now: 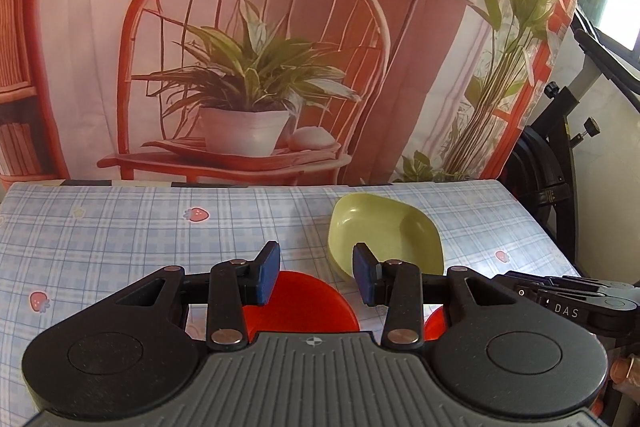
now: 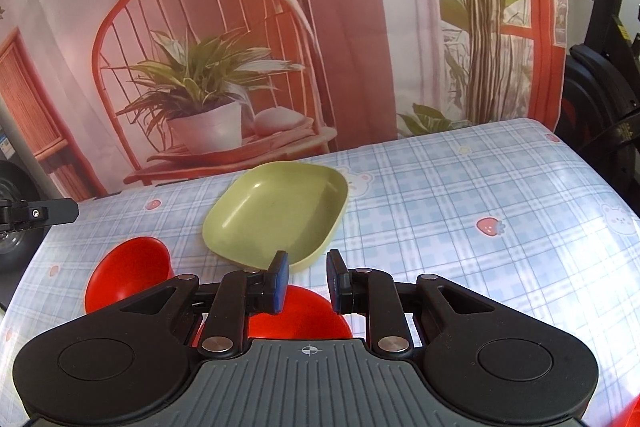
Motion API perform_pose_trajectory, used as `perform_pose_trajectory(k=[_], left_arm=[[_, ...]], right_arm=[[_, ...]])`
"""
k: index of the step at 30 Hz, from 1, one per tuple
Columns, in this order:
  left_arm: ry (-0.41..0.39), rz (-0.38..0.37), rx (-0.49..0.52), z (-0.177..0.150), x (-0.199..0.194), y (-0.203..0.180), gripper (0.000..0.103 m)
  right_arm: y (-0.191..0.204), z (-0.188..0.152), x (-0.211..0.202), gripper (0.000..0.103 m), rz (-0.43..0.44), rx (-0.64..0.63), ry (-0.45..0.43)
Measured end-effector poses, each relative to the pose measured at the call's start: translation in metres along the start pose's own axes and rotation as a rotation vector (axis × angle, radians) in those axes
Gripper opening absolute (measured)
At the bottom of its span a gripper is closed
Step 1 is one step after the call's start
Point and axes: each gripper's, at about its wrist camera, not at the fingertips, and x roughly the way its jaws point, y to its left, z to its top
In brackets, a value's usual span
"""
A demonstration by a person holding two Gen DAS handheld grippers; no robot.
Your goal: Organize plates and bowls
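A pale green square bowl [image 1: 384, 235] [image 2: 276, 215] sits upright on the checked tablecloth. Two red dishes lie nearer me. One red dish [image 1: 300, 299] [image 2: 128, 275] shows below my left gripper [image 1: 316, 275], which hovers above it, open, with nothing between its blue pads. The other red dish [image 2: 300, 311] [image 1: 434, 323] lies under my right gripper [image 2: 308, 281], partly hidden by it. That gripper's pads stand a narrow gap apart with nothing in it. Each gripper shows at the edge of the other's view: the right gripper [image 1: 520, 285], the left gripper [image 2: 48, 213].
The table [image 1: 120, 227] wears a blue plaid cloth with strawberry prints; its far edge meets a printed backdrop [image 1: 256, 67] of a chair and plant. An exercise bike [image 1: 560, 155] stands past the right edge. A red sliver [image 2: 632, 415] shows at the bottom right corner.
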Motion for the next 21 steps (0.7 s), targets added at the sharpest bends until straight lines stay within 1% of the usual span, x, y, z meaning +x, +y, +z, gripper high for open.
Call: perform_pose_trajectory(k=[4, 7, 10, 16, 21], left_arm=[[0.057, -0.015, 0.01, 0.011, 0.033, 0.0, 0.042], [0.096, -0.018, -0.012, 0.013, 0.057, 0.002, 0.042], [0.141, -0.024, -0.026, 0.013, 0.077, 0.002, 0.042], [0.205, -0.03, -0.013, 0.012, 0.107, -0.002, 0.042], [0.241, -0.021, -0.019, 0.011, 0.125, -0.004, 0.042]], right_arm=[[-0.005, 0.015, 0.025, 0.02, -0.014, -0.047, 0.016], [-0.014, 0.022, 0.044, 0.021, -0.021, -0.076, 0.018], [-0.024, 0.027, 0.063, 0.021, -0.032, -0.079, 0.037], [-0.037, 0.038, 0.089, 0.021, -0.011, -0.059, 0.029], [-0.037, 0.04, 0.108, 0.021, 0.009, -0.067, 0.055]])
